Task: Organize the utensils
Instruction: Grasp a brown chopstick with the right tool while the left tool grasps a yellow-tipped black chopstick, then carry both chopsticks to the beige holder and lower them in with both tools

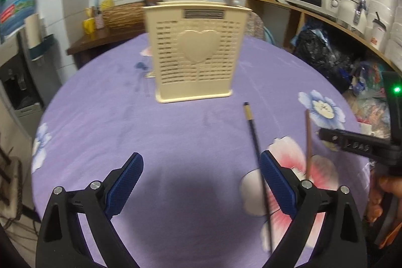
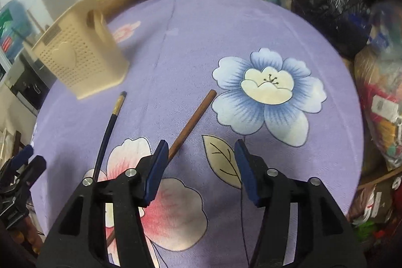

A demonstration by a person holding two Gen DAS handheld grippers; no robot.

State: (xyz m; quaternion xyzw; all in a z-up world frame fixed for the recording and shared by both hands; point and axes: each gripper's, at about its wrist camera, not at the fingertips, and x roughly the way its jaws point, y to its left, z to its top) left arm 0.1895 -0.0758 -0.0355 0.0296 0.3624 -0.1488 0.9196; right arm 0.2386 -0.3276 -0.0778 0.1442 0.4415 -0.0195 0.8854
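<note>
Right gripper [image 2: 201,167] agape, ribbed pads (blue), slotted holder [image 2: 83,62]

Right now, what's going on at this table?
A person holds a two-finger gripper in each hand over a purple floral tablecloth. Two loose chopsticks lie on it: a black chopstick and a brown chopstick. Neither is gripped; the right gripper and left gripper are both open and empty. The cream utensil holder stands farther back, some utensils already in it.

Cream holder [image 1: 194,52] upright, black chopstick [image 1: 253,135], brown chopstick [image 2: 193,122] flat
</note>
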